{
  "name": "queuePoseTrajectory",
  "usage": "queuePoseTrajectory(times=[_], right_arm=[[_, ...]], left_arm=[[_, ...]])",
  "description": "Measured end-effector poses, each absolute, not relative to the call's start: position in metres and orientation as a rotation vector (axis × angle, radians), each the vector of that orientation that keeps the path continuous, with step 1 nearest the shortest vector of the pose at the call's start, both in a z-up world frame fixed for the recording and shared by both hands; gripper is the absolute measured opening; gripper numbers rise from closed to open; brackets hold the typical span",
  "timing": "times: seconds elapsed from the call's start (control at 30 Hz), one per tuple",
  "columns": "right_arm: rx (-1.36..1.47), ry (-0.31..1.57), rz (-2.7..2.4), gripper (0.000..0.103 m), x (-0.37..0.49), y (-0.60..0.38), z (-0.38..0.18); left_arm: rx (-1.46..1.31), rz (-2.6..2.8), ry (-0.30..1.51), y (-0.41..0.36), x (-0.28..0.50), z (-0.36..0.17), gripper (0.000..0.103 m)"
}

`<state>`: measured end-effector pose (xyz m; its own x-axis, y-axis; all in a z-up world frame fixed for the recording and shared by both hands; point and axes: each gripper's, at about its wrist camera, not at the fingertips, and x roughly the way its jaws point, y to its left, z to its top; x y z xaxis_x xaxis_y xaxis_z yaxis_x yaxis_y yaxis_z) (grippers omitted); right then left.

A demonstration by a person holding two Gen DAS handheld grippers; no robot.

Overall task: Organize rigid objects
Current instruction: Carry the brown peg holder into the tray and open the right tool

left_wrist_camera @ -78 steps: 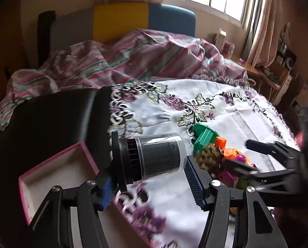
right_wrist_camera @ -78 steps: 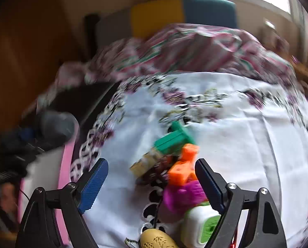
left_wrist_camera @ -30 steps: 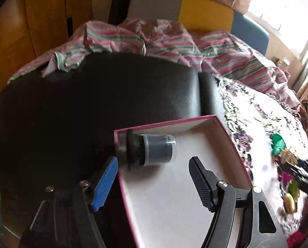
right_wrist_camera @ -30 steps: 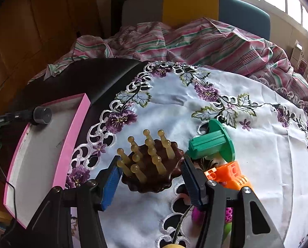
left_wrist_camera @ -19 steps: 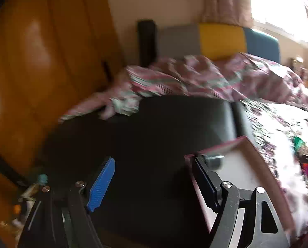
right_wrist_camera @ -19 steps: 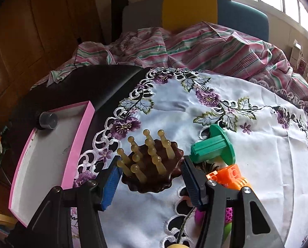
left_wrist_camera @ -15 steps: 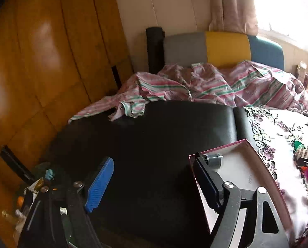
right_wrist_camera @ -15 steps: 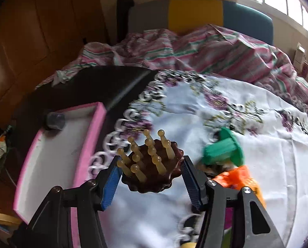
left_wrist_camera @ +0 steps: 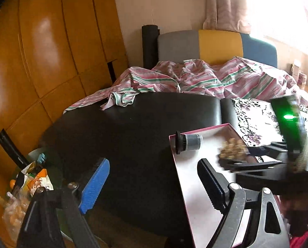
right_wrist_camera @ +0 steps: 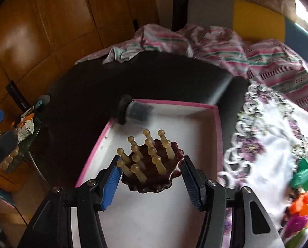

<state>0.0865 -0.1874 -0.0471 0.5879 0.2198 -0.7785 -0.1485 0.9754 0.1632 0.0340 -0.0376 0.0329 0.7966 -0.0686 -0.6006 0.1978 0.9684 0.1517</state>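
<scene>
My right gripper [right_wrist_camera: 150, 172] is clamped on the brown scalloped massager [right_wrist_camera: 154, 170], pegs up, pads pressing both sides. It hangs above the white floor of the pink-rimmed box [right_wrist_camera: 195, 104]. My left gripper [left_wrist_camera: 152, 184] holds nothing; its jaws are opening, blue pad over the black table [left_wrist_camera: 133, 128], other finger over the box edge. The black-capped cylinder [left_wrist_camera: 188, 142] lies on its side in the box's far corner. Green [right_wrist_camera: 302, 176], orange [right_wrist_camera: 301, 205] and magenta [right_wrist_camera: 296, 221] toys sit on the embroidered cloth [right_wrist_camera: 263, 155] to the right.
</scene>
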Motion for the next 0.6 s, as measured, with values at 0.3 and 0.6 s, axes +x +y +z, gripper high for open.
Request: queuePoseTrajectory(times=[0.3, 0.6], right_arm=[[0.076, 1.005, 0.205, 0.058, 0.122, -0.15, -0.069], [0.066, 1.04, 0.212, 0.048, 0.141, -0.134, -0.078]], left_arm=[[0.207, -0.12, 0.628, -0.028, 0.034, 0.031, 0.088], [0.185, -0.103, 0.633, -0.014, 0.037, 0.028, 0.09]])
